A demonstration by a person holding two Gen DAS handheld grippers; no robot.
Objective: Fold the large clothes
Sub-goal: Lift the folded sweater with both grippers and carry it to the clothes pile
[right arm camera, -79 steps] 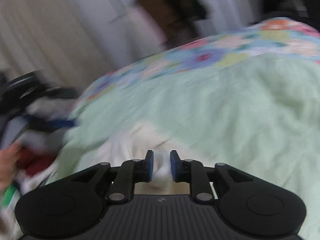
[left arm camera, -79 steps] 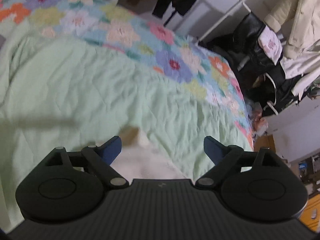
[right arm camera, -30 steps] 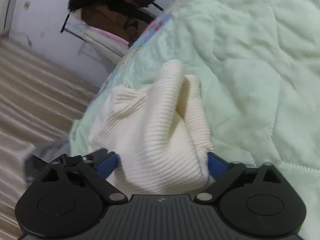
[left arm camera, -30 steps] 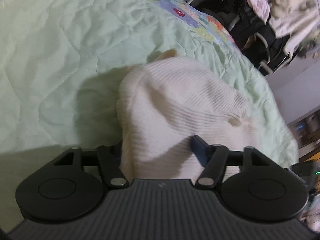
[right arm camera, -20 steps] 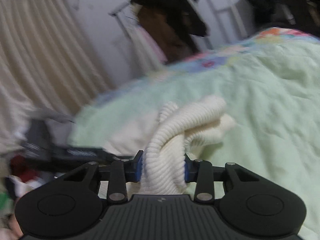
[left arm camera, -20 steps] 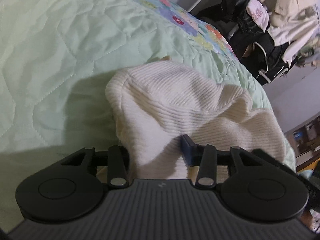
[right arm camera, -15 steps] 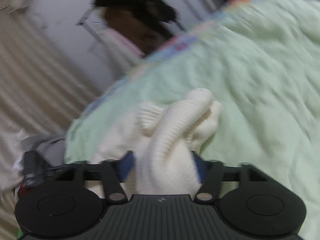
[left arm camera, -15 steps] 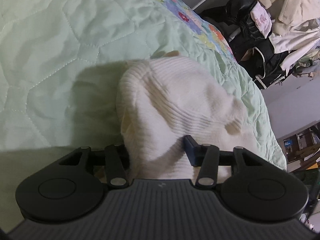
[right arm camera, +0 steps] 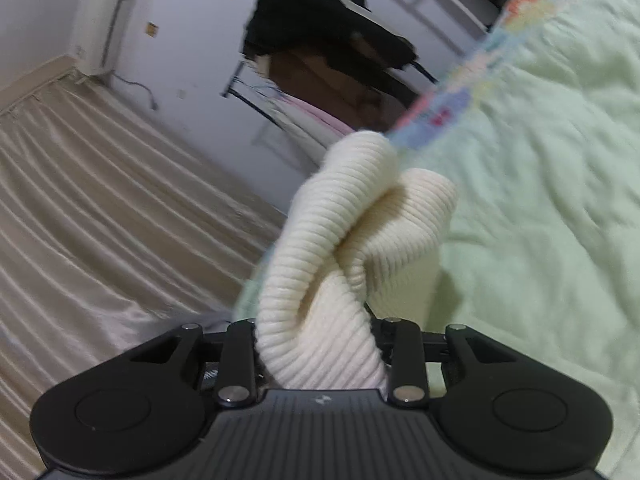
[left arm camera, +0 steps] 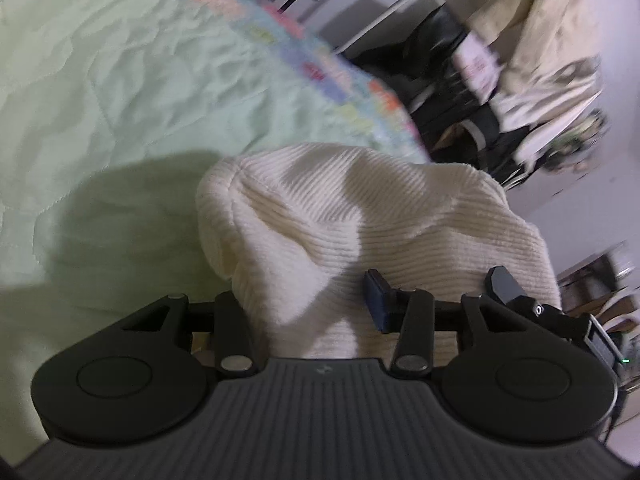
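A cream ribbed knit sweater [left arm camera: 360, 216] hangs bunched over the pale green quilt [left arm camera: 100, 80] of the bed. My left gripper [left arm camera: 308, 304] is shut on a thick fold of it; one blue pad [left arm camera: 376, 300] shows, the other is buried in the knit. In the right wrist view the same sweater [right arm camera: 340, 248] twists up in a rope-like roll. My right gripper [right arm camera: 316, 344] is shut on that roll, its pads hidden by fabric. The other gripper's black tip [left arm camera: 508, 284] shows at the sweater's right edge.
A floral patchwork border [left arm camera: 320, 64] runs along the quilt's far edge. Dark bags and pale coats [left arm camera: 520, 60] pile up beyond the bed. A clothes rack with dark garments [right arm camera: 328, 52], beige curtains [right arm camera: 100, 220] and a wall air conditioner [right arm camera: 108, 12] stand behind.
Both grippers have closed on the sweater and lifted it off the quilt. The right view has swung up toward the wall and curtains; the sweater now spreads wider between the grippers.
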